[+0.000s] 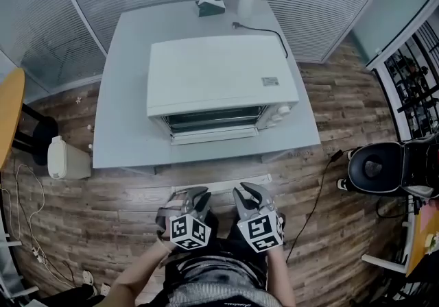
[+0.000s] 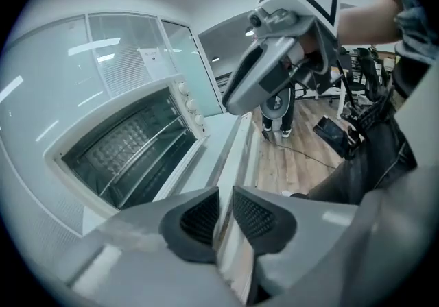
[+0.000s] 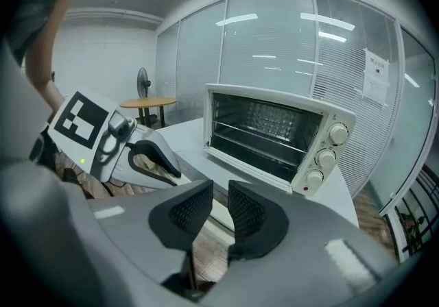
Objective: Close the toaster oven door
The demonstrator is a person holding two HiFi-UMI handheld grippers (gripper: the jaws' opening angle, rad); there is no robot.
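In the head view, the toaster oven sits in the middle of the table with its door dropped open toward the person. The left tongs and right tongs hang side by side close to the person's body, well apart from the table's near edge and from the door. In the left gripper view, the left tongs show a narrow gap between their pads with nothing in it. The oven lies ahead and to the left with its dark inside and rack exposed. In the right gripper view, the right tongs are likewise a little apart and empty. The oven is straight ahead, with the knobs on its right and the door lying flat at the front. The likely trouble, as I judge it, is that the door is a thin, low flap (no view shows a handle clearly). A tip coming in too high would enter the cavity and snag the rack. A level shove instead of an upward lift could slide the oven back across the smooth table, and a lift that slips off partway would let the door fall open again.
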